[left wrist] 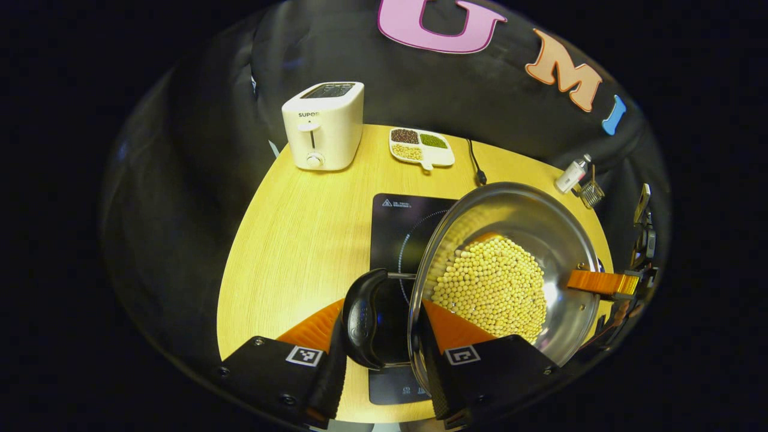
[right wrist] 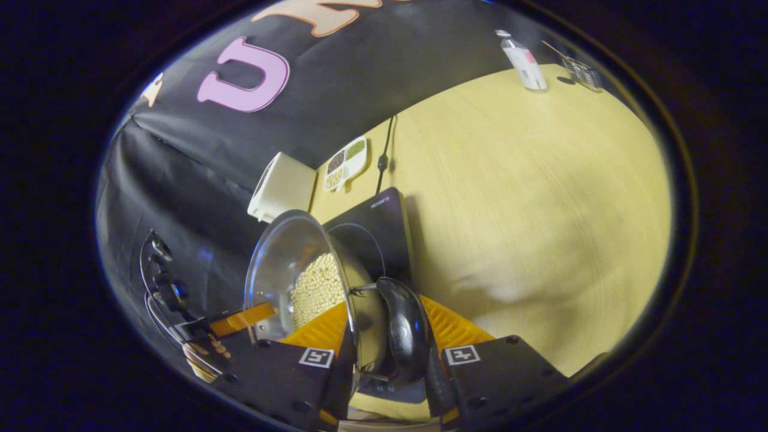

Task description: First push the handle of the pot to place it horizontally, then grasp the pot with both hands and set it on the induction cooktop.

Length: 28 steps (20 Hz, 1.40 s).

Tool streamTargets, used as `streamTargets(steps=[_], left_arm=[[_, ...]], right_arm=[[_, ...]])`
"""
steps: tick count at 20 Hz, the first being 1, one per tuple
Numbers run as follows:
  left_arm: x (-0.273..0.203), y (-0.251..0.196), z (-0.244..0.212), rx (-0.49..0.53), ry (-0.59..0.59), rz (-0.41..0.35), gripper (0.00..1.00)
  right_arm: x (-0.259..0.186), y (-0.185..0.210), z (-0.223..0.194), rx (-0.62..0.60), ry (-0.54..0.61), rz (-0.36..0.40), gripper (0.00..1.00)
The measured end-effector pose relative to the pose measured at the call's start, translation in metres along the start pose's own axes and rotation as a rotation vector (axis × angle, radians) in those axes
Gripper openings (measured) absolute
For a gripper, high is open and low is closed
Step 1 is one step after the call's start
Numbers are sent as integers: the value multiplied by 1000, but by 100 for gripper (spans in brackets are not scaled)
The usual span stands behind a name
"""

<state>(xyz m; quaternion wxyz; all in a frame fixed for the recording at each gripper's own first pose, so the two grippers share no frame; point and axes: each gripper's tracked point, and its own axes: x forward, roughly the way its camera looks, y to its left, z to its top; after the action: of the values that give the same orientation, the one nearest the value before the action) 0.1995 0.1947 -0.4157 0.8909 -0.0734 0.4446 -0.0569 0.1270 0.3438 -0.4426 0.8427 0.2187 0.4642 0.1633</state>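
Observation:
A steel pot [left wrist: 558, 240] holding a heap of yellow soybeans [left wrist: 492, 288] hangs between both grippers, over the right part of the black induction cooktop [left wrist: 396, 228]. I cannot tell whether it touches the cooktop. My left gripper [left wrist: 384, 312] is shut on the pot's black side handle [left wrist: 363, 318], one finger outside the handle and the other inside the pot wall. My right gripper [right wrist: 384, 306] is shut on the opposite black handle [right wrist: 405, 330] in the same way. The right gripper [left wrist: 603, 283] also shows at the pot's far rim in the left gripper view.
On the round wooden table [left wrist: 288, 240], a white toaster [left wrist: 324, 126] stands at the back left, beside a divided dish of beans [left wrist: 421, 147]. A black cable [left wrist: 476, 162] lies behind the cooktop. A small bottle [left wrist: 573, 174] and a wire basket [left wrist: 591, 193] sit at the back right.

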Motion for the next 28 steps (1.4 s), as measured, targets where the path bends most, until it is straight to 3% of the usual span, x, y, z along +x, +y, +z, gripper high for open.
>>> streamTargets(steps=[4, 5, 10, 20, 22, 24, 25, 28], left_arm=[[21, 5, 13, -16, -24, 17, 60], [24, 7, 14, -19, -23, 22, 59], [29, 14, 18, 8, -26, 49, 61], [22, 17, 12, -56, -46, 61, 67], [15, 17, 17, -81, -97, 75, 77], [-1, 8, 25, -98, -153, 61, 100], [-4, 7, 23, -93, -173, 67, 98], [-23, 4, 22, -50, -203, 109, 98]], right_arm=[[23, 1, 20, -31, -33, -24, 53], [28, 1, 23, -36, -35, -30, 46], [41, 1, 20, -39, -19, -35, 46], [40, 2, 22, -42, -23, -21, 49], [31, 1, 25, -43, -41, -23, 67], [10, -9, 33, -71, -92, -58, 84], [0, -13, 36, -87, -117, -73, 92], [-34, -19, 42, -103, -184, -107, 93]])
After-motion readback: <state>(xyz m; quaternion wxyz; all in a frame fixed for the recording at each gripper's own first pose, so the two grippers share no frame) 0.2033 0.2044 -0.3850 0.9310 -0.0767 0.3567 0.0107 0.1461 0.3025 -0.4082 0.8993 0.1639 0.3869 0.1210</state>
